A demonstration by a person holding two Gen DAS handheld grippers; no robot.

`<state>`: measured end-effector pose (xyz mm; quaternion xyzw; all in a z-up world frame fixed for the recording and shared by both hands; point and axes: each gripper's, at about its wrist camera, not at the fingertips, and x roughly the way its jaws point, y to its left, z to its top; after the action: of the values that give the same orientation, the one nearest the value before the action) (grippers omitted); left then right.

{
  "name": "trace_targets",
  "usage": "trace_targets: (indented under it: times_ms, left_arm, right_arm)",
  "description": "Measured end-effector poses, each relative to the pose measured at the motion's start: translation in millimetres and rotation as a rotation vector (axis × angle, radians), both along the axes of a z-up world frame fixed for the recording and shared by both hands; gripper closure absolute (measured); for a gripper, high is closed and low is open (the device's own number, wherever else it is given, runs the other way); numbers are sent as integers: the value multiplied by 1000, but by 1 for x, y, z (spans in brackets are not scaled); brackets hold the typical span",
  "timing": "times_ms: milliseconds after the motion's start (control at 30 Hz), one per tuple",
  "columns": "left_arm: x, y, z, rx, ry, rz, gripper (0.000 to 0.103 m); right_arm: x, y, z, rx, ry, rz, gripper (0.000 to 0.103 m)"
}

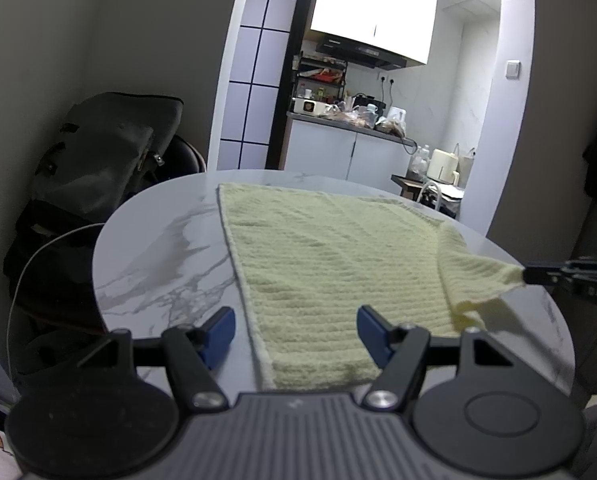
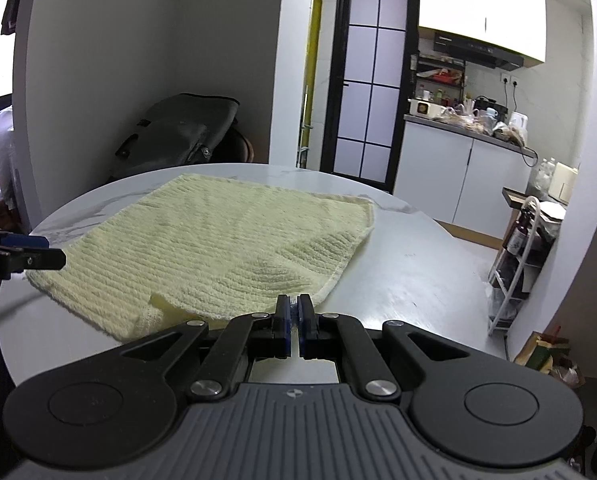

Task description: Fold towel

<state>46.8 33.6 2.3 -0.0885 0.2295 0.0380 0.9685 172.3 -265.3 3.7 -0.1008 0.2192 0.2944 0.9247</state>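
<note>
A pale yellow ribbed towel [image 1: 330,256] [image 2: 218,240] lies spread on a round marble table [image 1: 158,264] [image 2: 410,280]. My right gripper [image 2: 296,304] is shut on the towel's near right corner. In the left wrist view it [image 1: 525,274] holds that corner raised off the table at the right edge, with the cloth draped below it. My left gripper [image 1: 296,328] is open and hovers over the towel's near left edge, its blue pads apart with nothing pinched. In the right wrist view the left gripper [image 2: 52,249] shows at the far left, beside the towel's left corner.
A dark bag [image 1: 106,152] [image 2: 178,136] rests on a chair behind the table at the left. A white cable [image 1: 30,264] hangs by the table's left rim. A wire rack with bottles [image 2: 518,248] stands at the right, and a cluttered kitchen counter [image 1: 350,120] lies beyond.
</note>
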Motion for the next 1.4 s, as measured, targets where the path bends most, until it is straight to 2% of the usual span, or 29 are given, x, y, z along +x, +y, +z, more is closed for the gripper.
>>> trace_targets:
  times_ms: [133, 433, 467, 533, 567, 600, 1200, 1400]
  left_arm:
    - [-1, 3, 1, -20, -2, 5, 29]
    - [-1, -9, 2, 49, 16, 10, 29]
    - [0, -8, 2, 49, 17, 10, 29]
    - [0, -7, 2, 45, 18, 11, 29]
    - [0, -7, 2, 42, 18, 11, 29]
    - [0, -6, 2, 39, 18, 11, 29]
    - [-3, -3, 1, 9, 0, -3, 29]
    - [-9, 1, 0, -22, -5, 32, 29]
  right_arm:
    - [-3, -12, -4, 2, 5, -14, 99]
    - [-6, -30, -12, 27, 40, -55, 96]
    - [-7, -30, -12, 23, 41, -56, 93]
    - [-8, -31, -14, 21, 39, -50, 82]
    - [-9, -31, -14, 24, 38, -48, 72]
    - [-10, -31, -14, 25, 38, -47, 66]
    - [-15, -26, -25, 11, 35, -67, 63]
    - [-10, -30, -25, 16, 43, -90, 63]
